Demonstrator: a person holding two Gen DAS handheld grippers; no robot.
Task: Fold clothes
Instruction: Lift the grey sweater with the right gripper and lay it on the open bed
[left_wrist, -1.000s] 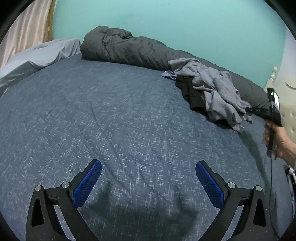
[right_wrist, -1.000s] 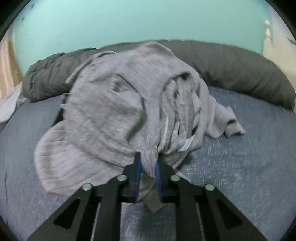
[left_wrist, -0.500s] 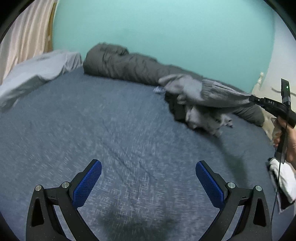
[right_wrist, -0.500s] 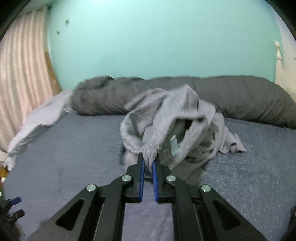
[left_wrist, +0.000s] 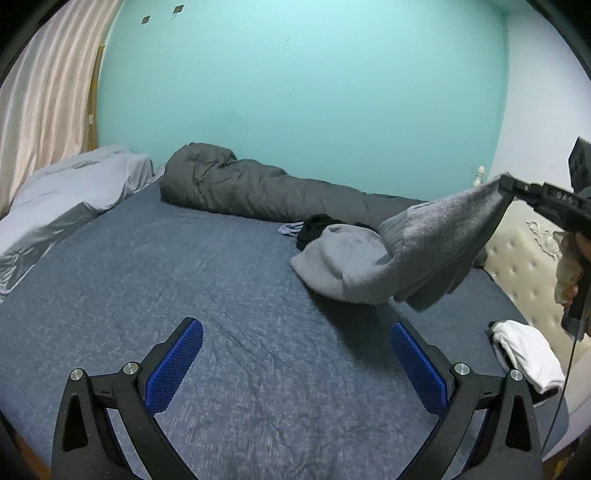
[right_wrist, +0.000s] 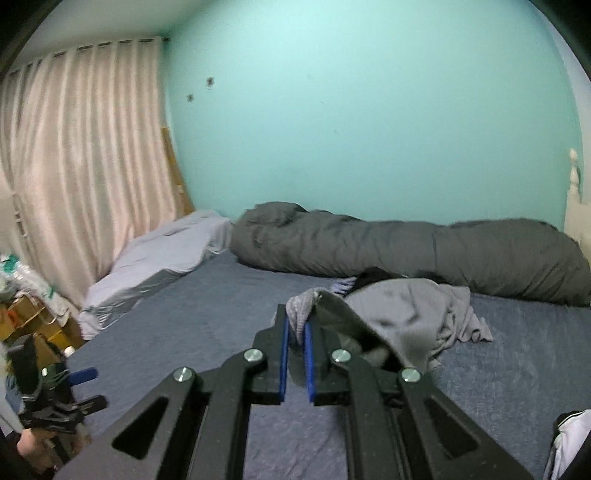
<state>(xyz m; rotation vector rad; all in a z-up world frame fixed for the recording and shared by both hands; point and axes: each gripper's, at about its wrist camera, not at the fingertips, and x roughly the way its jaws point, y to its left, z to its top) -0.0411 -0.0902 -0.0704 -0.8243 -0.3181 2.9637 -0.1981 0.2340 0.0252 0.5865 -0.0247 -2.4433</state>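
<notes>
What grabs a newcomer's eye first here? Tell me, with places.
The grey garment stands out: one end is pinched in the right claw and lifted at the right, the rest trailing onto the blue bed. Behind it a dark duvet lies rolled along the teal wall. The left claw hangs open over bare sheet, holding nothing.

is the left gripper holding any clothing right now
No, the left gripper has its jaws wide apart over bare bed sheet, with nothing between them.
</notes>
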